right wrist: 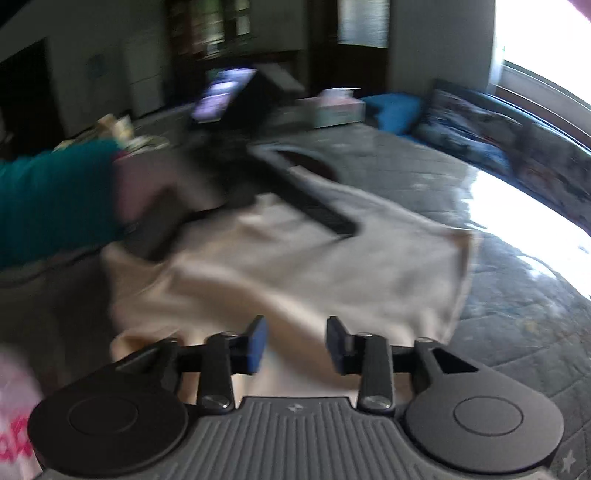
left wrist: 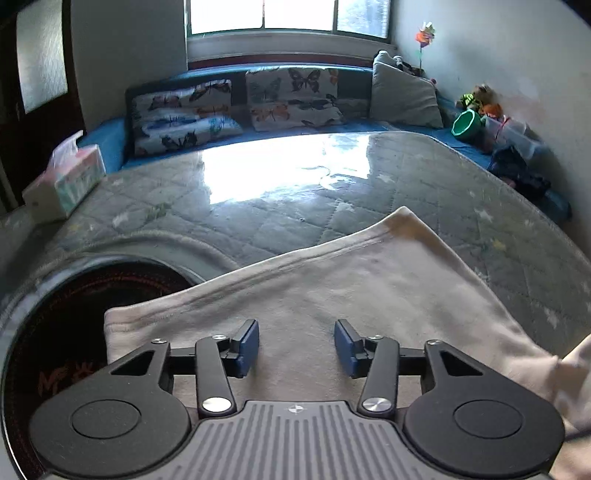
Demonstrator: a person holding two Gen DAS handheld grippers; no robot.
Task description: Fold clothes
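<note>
Sunlight from the far window (left wrist: pixel 288 16) glared off a quilted grey cover (left wrist: pixel 280 206) spread over the surface, where a cream garment (left wrist: pixel 332 288) lay flat at the near side. Only the left wrist view showed the butterfly cushions (left wrist: pixel 291 98) on the blue sofa behind, the tissue box (left wrist: pixel 64 181) at far left, and a dark round opening (left wrist: pixel 92 314) in the cover near left. The left gripper (left wrist: pixel 295 349) hovered over the garment, fingers parted wide and holding nothing. The blurred right wrist view alone showed a teal-sleeved arm (right wrist: pixel 59 199) reaching in from the left over the garment (right wrist: pixel 303 258). The right gripper (right wrist: pixel 295 345) was likewise spread apart and empty above the cloth's near edge.
</note>
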